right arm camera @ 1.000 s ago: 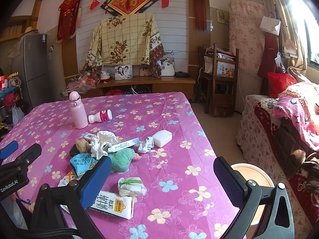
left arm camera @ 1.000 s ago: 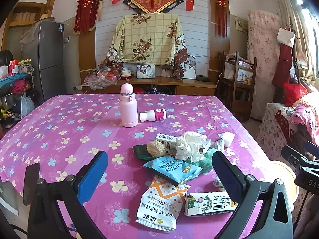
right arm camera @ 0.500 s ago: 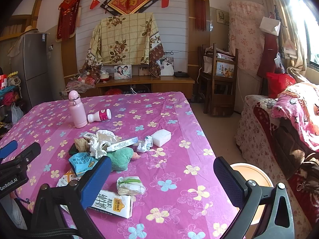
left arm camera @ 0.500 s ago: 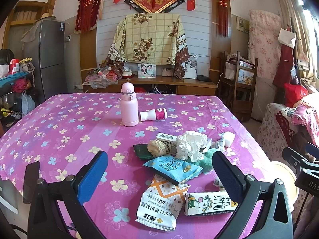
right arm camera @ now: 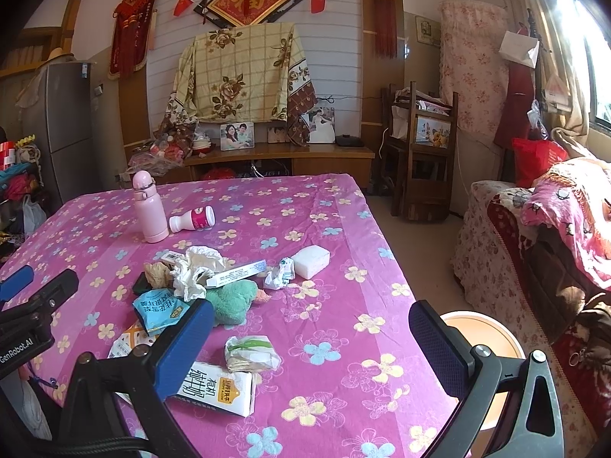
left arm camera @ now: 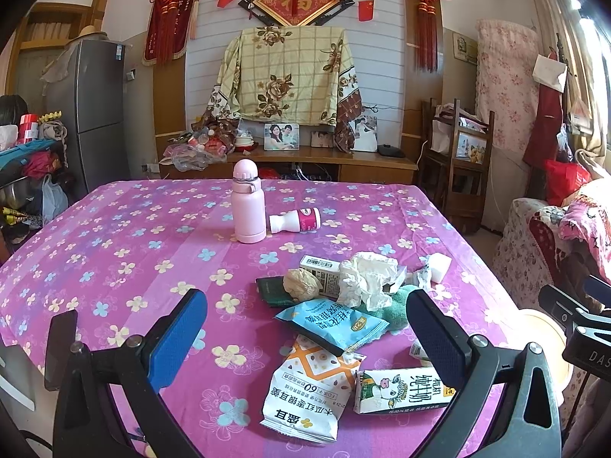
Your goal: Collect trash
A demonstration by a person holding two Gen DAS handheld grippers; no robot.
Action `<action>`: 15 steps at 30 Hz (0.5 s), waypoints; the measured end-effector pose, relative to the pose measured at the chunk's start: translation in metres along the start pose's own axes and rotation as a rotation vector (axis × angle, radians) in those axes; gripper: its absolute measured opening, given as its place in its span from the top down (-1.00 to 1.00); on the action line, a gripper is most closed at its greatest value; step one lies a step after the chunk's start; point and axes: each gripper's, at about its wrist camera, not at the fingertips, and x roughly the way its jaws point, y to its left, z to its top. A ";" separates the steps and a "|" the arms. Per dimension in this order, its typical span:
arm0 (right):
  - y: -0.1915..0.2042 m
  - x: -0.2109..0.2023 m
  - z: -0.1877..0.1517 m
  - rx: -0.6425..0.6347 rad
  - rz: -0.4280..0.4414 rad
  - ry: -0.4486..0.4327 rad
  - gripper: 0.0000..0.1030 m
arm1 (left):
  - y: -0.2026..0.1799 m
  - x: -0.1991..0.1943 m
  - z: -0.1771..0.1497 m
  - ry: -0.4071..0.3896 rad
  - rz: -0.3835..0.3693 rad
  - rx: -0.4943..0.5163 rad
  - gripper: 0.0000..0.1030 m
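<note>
Pink flowered cloth covers the desk (left arm camera: 114, 236), and the trash sits heaped in the lower middle of both views: a blue snack packet (left arm camera: 330, 322), an orange-and-white bag (left arm camera: 309, 389), a milk carton (left arm camera: 404, 391), crumpled tissue (left arm camera: 366, 274). Both the left tongs (left arm camera: 305, 337) and the right tongs (right arm camera: 309, 343) hang above the near edge, fingers wide apart, gripping nothing. Collection looks not yet begun. A round bin (right arm camera: 481, 339) shows at lower right, off the desk edge. Next, I judge, one pair should descend on the nearest packet and close.
</note>
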 end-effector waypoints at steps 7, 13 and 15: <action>0.004 0.001 -0.001 -0.011 0.006 0.010 -1.00 | 0.000 0.000 0.000 0.000 0.000 0.000 -1.00; 0.004 0.002 0.000 -0.011 0.005 0.009 -1.00 | 0.000 0.000 0.000 -0.001 0.001 0.000 -1.00; 0.004 0.002 0.000 -0.012 0.005 0.010 -1.00 | 0.000 0.000 0.000 0.000 0.002 0.000 -1.00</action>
